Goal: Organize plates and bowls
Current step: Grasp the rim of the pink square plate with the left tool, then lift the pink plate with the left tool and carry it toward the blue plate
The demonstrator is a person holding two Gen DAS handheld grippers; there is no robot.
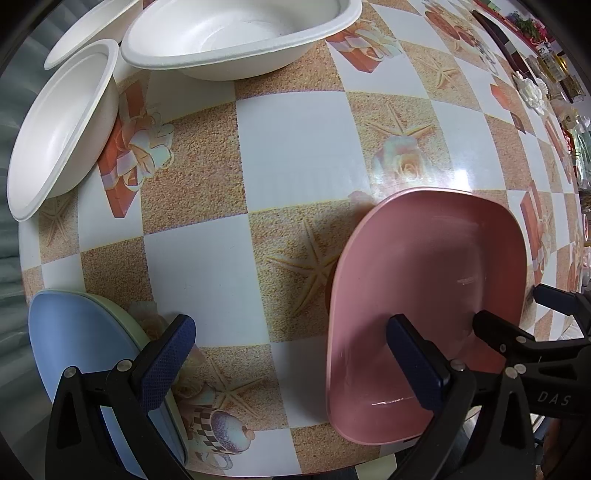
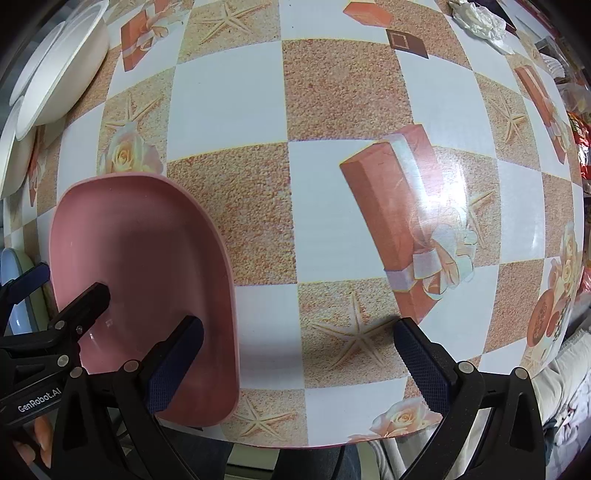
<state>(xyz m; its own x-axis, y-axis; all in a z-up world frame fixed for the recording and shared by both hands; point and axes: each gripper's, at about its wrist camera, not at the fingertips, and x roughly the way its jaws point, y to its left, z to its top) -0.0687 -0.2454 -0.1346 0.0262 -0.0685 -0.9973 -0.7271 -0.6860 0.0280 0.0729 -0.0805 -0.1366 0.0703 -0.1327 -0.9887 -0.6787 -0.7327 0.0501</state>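
Note:
A pink plate (image 1: 424,306) lies on the patterned table near the front edge; it also shows in the right wrist view (image 2: 140,266). My left gripper (image 1: 291,354) is open, its right finger over the plate's near part. My right gripper (image 2: 299,354) is open, its left finger (image 2: 173,365) over the plate's right rim. A blue plate (image 1: 70,350) lies on a pale green plate (image 1: 122,317) at the front left. Three white bowls stand at the back left: one tilted (image 1: 59,133), a large one (image 1: 236,40), and one behind (image 1: 85,29).
The checkered tablecloth (image 2: 332,203) covers the table. Clutter with white flowers (image 1: 532,92) and boxes lines the far right. The table's front edge (image 2: 295,443) runs just before the grippers.

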